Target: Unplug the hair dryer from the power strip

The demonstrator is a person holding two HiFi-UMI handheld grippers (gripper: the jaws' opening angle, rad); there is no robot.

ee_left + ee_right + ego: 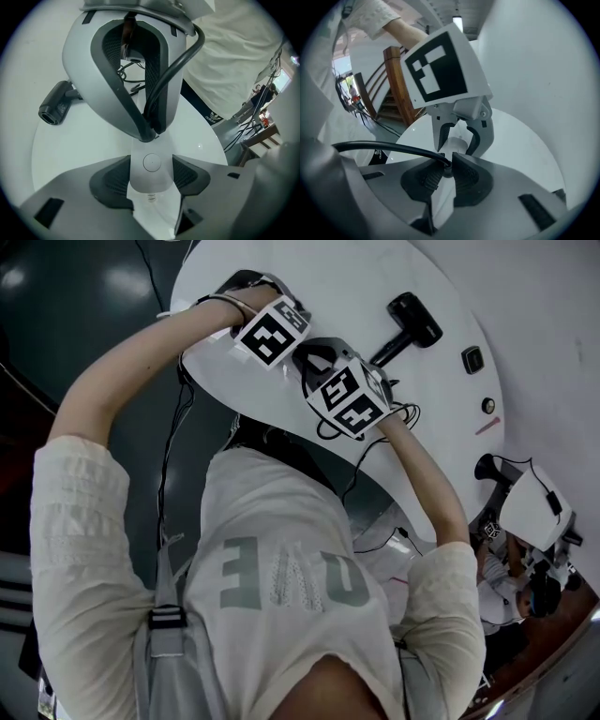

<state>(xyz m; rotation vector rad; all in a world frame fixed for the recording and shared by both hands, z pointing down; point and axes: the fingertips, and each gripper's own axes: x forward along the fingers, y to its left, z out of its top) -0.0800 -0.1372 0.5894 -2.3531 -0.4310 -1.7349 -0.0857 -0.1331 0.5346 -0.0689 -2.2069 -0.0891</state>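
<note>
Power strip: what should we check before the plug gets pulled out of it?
1. Left tongs clamp the power strip: ok.
2. Right tongs shut on the black cord at its lower end: ok.
3. Grip is on the plug itself, not only the cord: cannot tell, the tongs hide it.
4. Cord curves loosely, not pulled tight: ok.
5. Hair dryer lies apart from both tongs: ok.

Adidas logo [213, 116] on dk fabric [194, 99].
</note>
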